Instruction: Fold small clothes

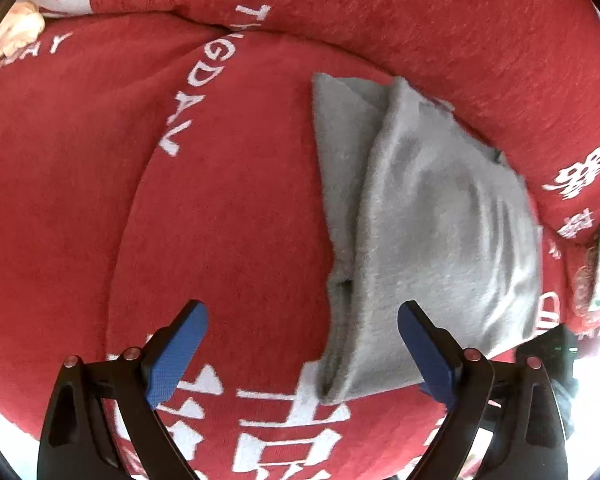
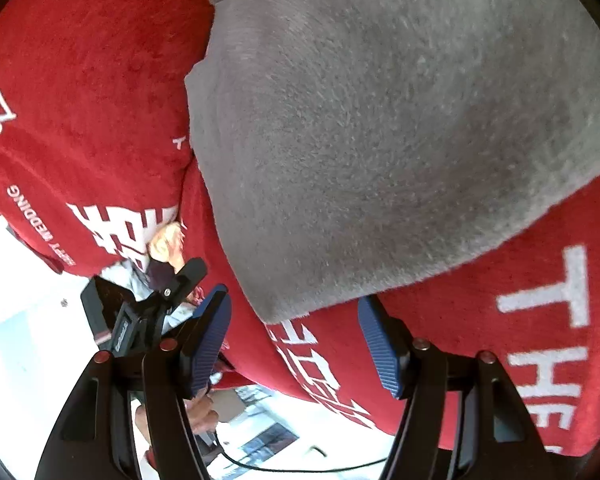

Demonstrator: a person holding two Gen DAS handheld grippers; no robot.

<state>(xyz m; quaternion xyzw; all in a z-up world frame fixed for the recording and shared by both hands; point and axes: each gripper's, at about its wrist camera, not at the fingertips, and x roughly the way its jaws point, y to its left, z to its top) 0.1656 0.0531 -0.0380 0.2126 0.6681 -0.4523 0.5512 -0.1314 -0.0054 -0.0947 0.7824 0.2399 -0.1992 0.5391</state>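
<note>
A red blanket with white lettering and large white characters covers the whole surface and fills most of both wrist views; a raised fold of it runs along the far side in the left wrist view. On it lies the grey garment, a small fleecy piece folded lengthwise, with one layer lapped over another and a seamed edge running toward the near end. In the right wrist view the same grey garment looms close and takes up the upper half of the picture, its rounded near edge hanging just above the fingertips. The left tongs stand wide apart, with nothing clamped: the near end of the garment lies between the two blue pads, and the right-hand pad sits at or over the cloth's edge, though whether it actually touches cannot be told. The right tongs are also apart and hold nothing; only red blanket and the tip of the grey edge show between the blue pads, and the pads press on neither. At the left of that view, behind the finger, a small black clamp device is visible.
</note>
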